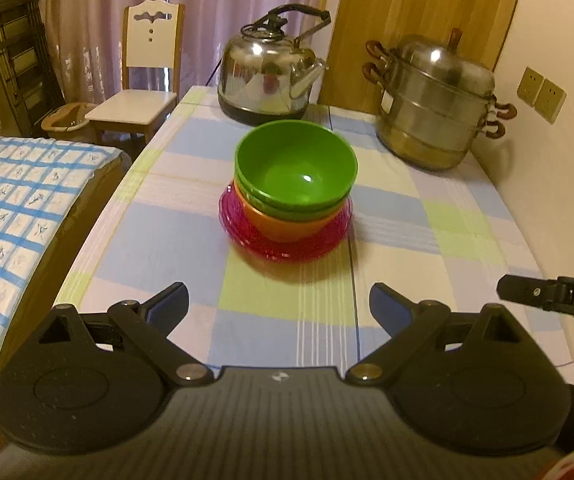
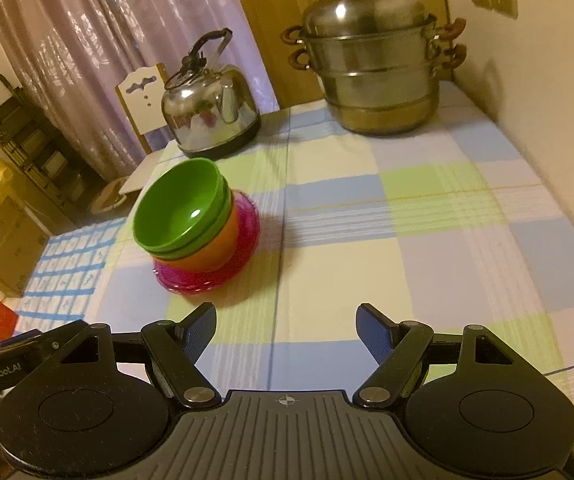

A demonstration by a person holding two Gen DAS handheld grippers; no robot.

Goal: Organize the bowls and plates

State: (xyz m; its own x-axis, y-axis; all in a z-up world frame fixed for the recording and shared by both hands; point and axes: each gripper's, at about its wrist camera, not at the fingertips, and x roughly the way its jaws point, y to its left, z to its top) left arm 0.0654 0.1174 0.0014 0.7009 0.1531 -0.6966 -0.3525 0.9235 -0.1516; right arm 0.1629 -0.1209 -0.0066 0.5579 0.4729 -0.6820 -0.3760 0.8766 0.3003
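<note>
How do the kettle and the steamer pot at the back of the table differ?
The kettle has a spout and one arched black handle over the top; the steamer pot is tiered, domed-lidded, with brown side handles in pairs. The kettle stands nearer the bowl stack; the steamer pot stands by the wall. Both are shiny metal, upright on the checked tablecloth.

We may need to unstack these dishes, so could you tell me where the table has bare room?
Free: the cloth between the dish stack and the steamer pot, and the near strip before both tongs. Crowded: the far edge, where the kettle stands close behind the stack.
</note>
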